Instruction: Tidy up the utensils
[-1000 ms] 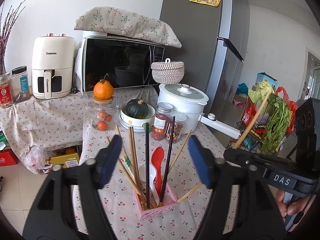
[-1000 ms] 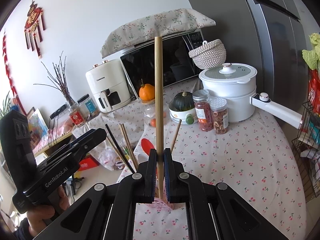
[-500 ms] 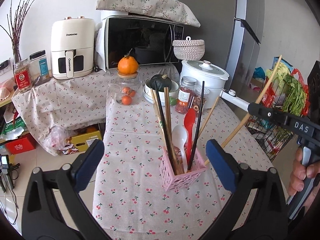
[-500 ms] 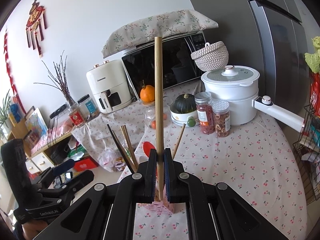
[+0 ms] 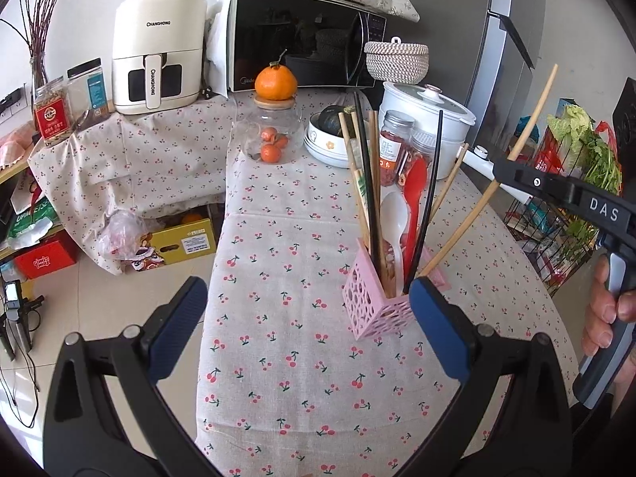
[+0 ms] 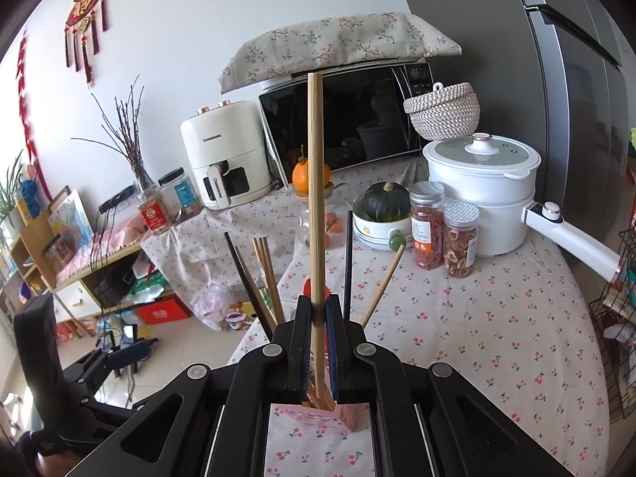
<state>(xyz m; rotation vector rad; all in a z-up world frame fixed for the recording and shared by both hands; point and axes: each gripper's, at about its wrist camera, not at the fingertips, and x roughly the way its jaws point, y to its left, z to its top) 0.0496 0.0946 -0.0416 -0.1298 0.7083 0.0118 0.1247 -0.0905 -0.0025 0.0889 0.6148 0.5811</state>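
Home kitchen. Microwave [image 5: 306,39], air fryer [image 5: 157,49], electric pot [image 5: 427,113], fridge [image 6: 564,79] at the back. Counter under cherry-print cloth [image 5: 286,262], food jars [image 6: 427,230], a squash [image 6: 386,201] in a bowl, red festive wall hanging [image 6: 85,12].

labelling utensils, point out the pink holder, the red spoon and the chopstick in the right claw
pink holder [image 5: 371,312]: left wrist view, perforated front wall
red spoon [image 5: 415,181]: left wrist view, bowl
chopstick [image 6: 317,183]: right wrist view, mid shaft above the right claw [image 6: 317,332]
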